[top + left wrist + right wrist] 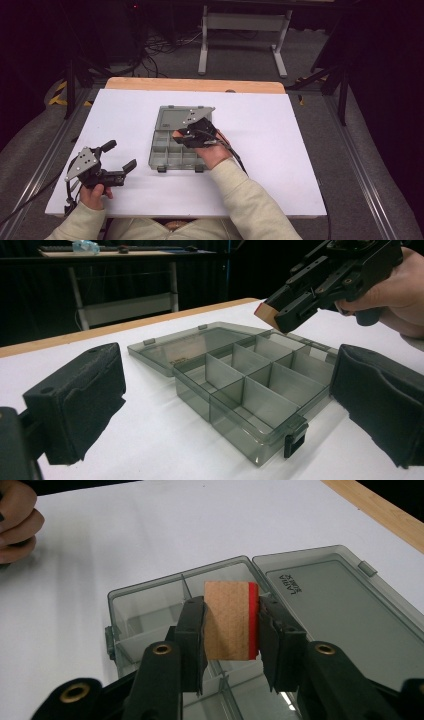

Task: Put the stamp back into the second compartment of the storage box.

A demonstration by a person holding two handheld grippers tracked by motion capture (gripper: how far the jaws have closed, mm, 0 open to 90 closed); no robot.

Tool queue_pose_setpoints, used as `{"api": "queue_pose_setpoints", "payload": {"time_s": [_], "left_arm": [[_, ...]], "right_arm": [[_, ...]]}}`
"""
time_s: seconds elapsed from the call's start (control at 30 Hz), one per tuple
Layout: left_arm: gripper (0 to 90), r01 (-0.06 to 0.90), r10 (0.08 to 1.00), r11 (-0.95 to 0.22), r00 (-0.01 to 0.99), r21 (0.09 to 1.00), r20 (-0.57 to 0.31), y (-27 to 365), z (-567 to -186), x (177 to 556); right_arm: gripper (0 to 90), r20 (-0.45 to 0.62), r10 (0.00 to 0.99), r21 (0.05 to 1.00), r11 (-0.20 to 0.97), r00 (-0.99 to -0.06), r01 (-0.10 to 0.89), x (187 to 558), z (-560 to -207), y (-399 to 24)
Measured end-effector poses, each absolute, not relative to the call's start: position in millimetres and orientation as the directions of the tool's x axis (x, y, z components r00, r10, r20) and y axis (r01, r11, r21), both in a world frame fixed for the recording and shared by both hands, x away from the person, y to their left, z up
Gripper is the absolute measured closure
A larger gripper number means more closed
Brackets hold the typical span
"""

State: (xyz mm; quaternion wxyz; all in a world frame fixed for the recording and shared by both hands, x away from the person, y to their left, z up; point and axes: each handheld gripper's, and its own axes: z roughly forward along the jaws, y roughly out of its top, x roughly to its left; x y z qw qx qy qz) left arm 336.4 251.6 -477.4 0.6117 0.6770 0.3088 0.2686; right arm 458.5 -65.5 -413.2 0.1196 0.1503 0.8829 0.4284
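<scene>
Right gripper view: right tool (231,630) clamps wooden block (227,620), red side visible, over organiser box (320,595).

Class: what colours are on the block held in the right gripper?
Light brown wood with a red layer on one side; the block shows best in the right gripper view.

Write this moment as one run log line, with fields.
right gripper: shut on wooden block | position: above open organizer box | left gripper: open, holds nothing, beside box
</scene>
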Motion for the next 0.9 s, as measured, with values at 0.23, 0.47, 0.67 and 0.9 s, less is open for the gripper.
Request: {"api": "queue_pose_setpoints", "payload": {"time_s": [0.23, 0.47, 0.67, 0.9], "left_arm": [[2.3, 0.091, 0.746, -0.059, 0.666, 0.994, -0.017, 251.4, -477.5, 336.3], [2.3, 0.089, 0.745, -0.06, 0.666, 0.994, -0.014, 251.9, -477.4, 336.5], [2.3, 0.089, 0.744, -0.061, 0.668, 0.994, -0.014, 251.8, -477.4, 336.7], [2.3, 0.088, 0.745, -0.06, 0.667, 0.994, -0.014, 251.8, -477.4, 336.5]], "right_arm": [[65.3, -0.086, 0.37, 0.78, 0.602, -0.925, 0.168, 464.3, -414.1, -56.5], [65.3, -0.094, 0.372, 0.773, 0.611, -0.924, 0.168, 469.7, -418.9, -50.3], [65.3, -0.089, 0.376, 0.766, 0.618, -0.922, 0.177, 474.5, -423.9, -48.9], [65.3, -0.088, 0.38, 0.755, 0.629, -0.921, 0.187, 478.1, -430.8, -46.1]]}}
